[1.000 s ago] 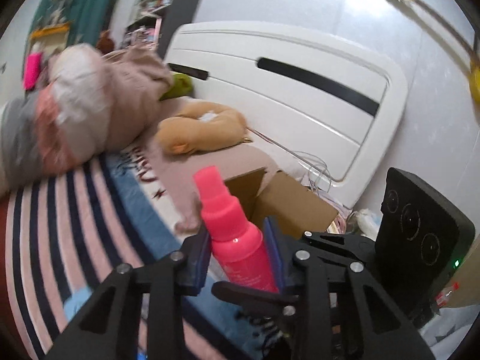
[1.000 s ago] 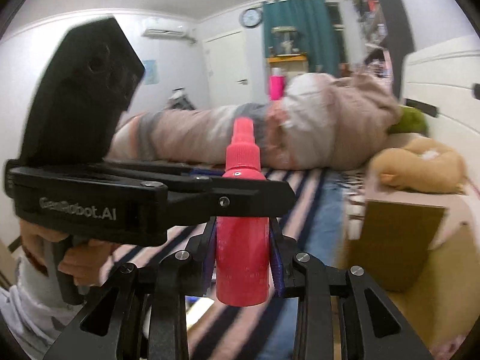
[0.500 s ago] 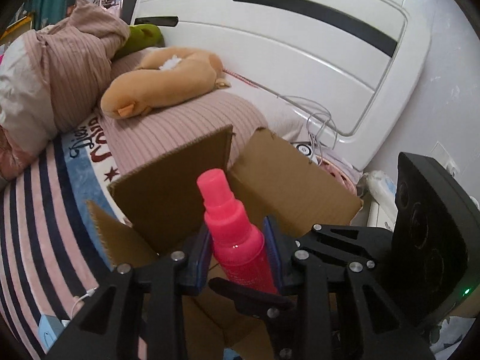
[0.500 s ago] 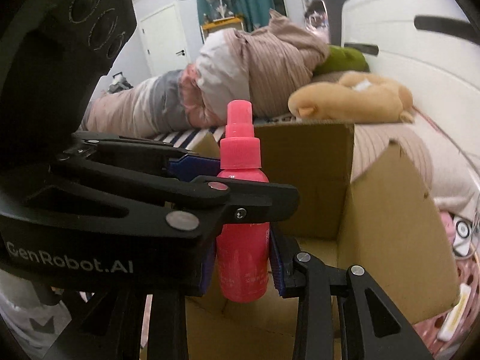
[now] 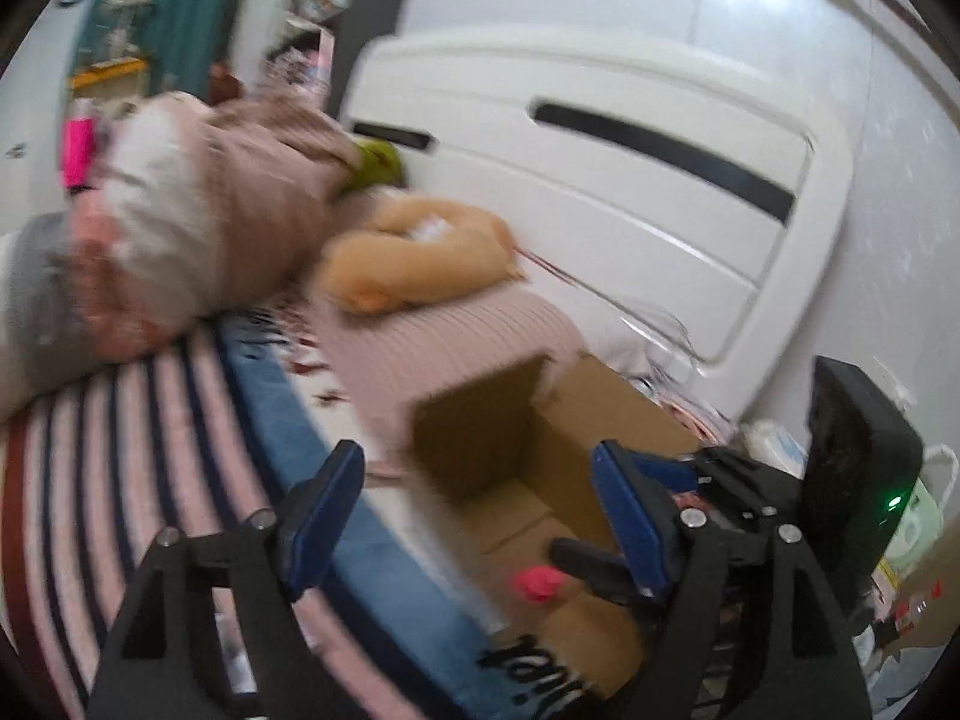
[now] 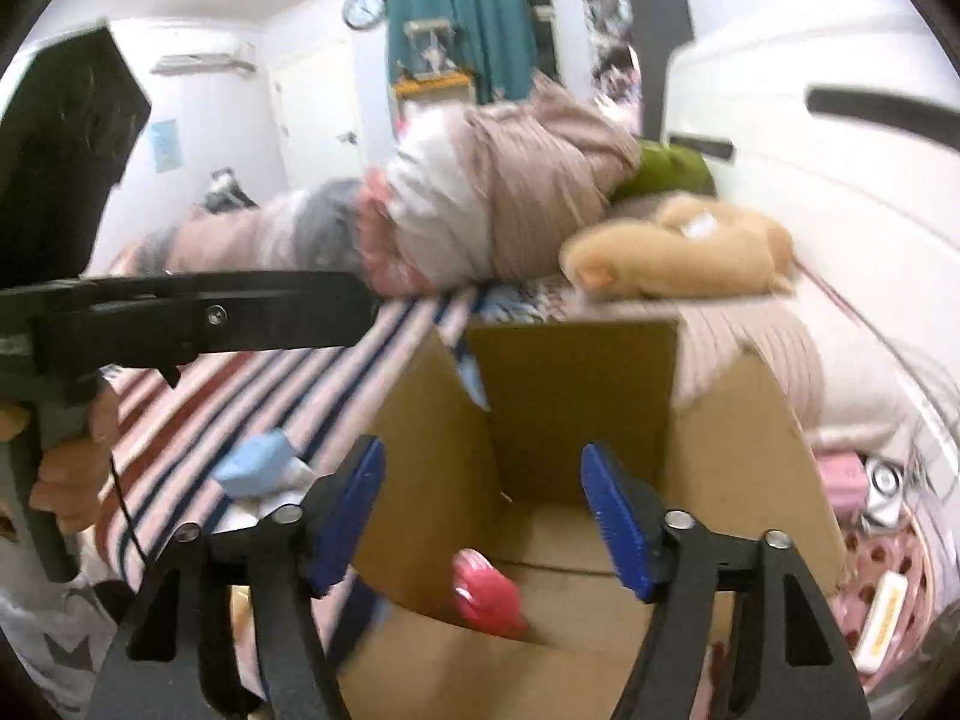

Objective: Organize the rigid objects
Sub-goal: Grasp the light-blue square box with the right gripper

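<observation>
Both claws stand wide over an open cardboard box (image 6: 576, 408) on a striped bedspread (image 5: 108, 456), their jaws having just opened with nothing pressed between the blue pads. In the right wrist view, the right gripper (image 6: 480, 510) frames the box's mouth, and a pink spray bottle (image 6: 486, 591) lies tilted inside on the box floor at about 6 o'clock from the rear flap, clear of both pads. The left wall of the box rises just beside the left pad; the right wall stands close behind the right pad, leaving open room only straight ahead toward the upright rear flap. At 9 o'clock the other tool's black body crosses the frame, held by a hand (image 6: 60, 468). In the left wrist view, the left gripper (image 5: 474, 510) hangs over the box's near corner, with the bottle's pink cap showing low between the fingers at 5 o'clock. Beyond the box, at 12 o'clock, a tan plush toy (image 5: 414, 264) lies before a white headboard (image 5: 600, 192); heaped bedding (image 5: 180, 228) fills the 10 o'clock side.
</observation>
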`<state>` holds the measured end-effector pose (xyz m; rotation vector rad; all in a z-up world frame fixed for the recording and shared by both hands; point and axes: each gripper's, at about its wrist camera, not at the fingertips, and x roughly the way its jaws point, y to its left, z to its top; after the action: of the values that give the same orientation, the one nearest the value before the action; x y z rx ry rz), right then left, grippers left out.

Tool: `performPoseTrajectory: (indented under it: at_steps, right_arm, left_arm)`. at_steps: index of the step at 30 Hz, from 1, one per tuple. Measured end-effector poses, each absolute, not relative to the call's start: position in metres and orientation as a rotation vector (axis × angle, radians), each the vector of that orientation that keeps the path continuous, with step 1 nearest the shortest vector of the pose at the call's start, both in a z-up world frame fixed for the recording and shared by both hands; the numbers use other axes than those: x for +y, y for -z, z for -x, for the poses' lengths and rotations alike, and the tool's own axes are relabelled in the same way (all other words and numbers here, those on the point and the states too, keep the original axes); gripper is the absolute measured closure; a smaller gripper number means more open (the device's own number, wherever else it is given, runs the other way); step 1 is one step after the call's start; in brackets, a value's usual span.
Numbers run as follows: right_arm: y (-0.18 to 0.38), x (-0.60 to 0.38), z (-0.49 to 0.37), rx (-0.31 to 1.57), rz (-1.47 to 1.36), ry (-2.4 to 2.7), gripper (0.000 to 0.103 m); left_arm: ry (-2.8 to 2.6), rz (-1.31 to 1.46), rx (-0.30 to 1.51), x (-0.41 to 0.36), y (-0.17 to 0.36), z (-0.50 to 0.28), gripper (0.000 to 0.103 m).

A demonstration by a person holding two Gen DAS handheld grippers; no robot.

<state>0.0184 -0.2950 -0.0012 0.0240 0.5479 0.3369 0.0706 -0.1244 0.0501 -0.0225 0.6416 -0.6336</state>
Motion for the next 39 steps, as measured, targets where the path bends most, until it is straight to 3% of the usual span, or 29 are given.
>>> performPoseTrajectory:
  at_steps: [5, 9, 17, 25, 28, 29, 35, 39]
  right_arm:
    - [-0.022, -0.234, -0.012, 0.481, 0.061, -0.445, 0.008]
    - [-0.017, -0.175, -0.016, 0.502, 0.108, -0.572, 0.004]
    - [0.062, -0.063, -0.061, 0.787, 0.195, -0.693, 0.004]
    - [0.126, -0.005, -0.107, 0.915, 0.284, -0.560, 0.004]
    - [0.140, 0.006, -0.117, 0.913, 0.339, -0.480, 0.009]
    - [0.146, 0.010, -0.120, 0.920, 0.337, -0.485, 0.019]
    - [0.139, 0.019, -0.108, 0.899, 0.279, -0.673, 0.019]
    - [0.145, 0.023, -0.104, 0.994, 0.229, -0.847, 0.019]
  left_arm:
    - [0.392, 0.064, 0.590, -0.029, -0.052, -0.051, 0.022]
    - [0.259, 0.121, 0.604, 0.041, -0.030, -0.040, 0.021]
    - [0.131, 0.211, 0.662, 0.125, 0.030, -0.029, 0.021]
    - [0.075, 0.238, 0.702, 0.156, 0.070, -0.033, 0.021]
    - [0.073, 0.247, 0.709, 0.158, 0.077, -0.032, 0.021]
    - [0.073, 0.247, 0.711, 0.159, 0.078, -0.033, 0.021]
    - [0.063, 0.248, 0.708, 0.161, 0.078, -0.032, 0.021]
    - [0.055, 0.247, 0.709, 0.162, 0.079, -0.031, 0.021]
